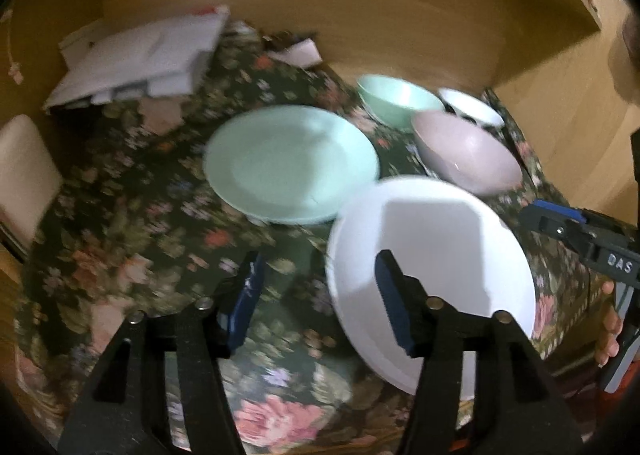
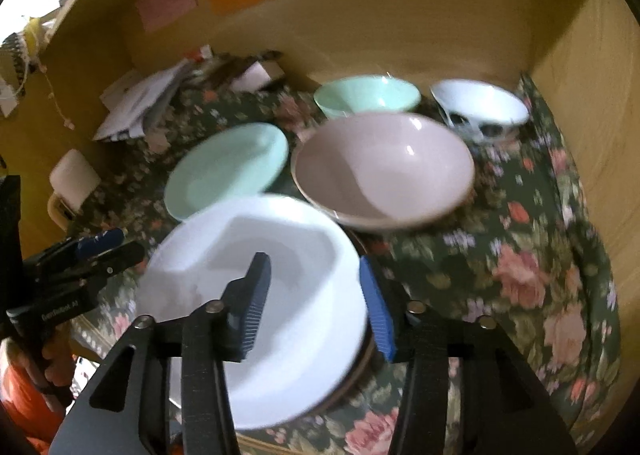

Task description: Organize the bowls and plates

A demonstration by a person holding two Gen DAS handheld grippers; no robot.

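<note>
A white plate (image 1: 432, 255) (image 2: 256, 295) lies near the front of the floral cloth. A mint plate (image 1: 292, 163) (image 2: 228, 169) lies behind it to the left. A pink bowl (image 1: 468, 151) (image 2: 384, 167), a mint bowl (image 1: 396, 97) (image 2: 366, 95) and a white patterned bowl (image 1: 472, 105) (image 2: 480, 107) stand at the back right. My left gripper (image 1: 320, 287) is open, its right finger over the white plate's left part. My right gripper (image 2: 316, 299) is open and straddles the white plate's right rim. A dark rim shows under the white plate in the right wrist view.
The floral tablecloth (image 1: 140, 223) (image 2: 520, 255) covers the table inside a wooden alcove. A pile of white papers (image 1: 140, 59) (image 2: 140, 103) lies at the back left. A cream chair back (image 1: 24, 175) (image 2: 74, 179) stands at the left edge.
</note>
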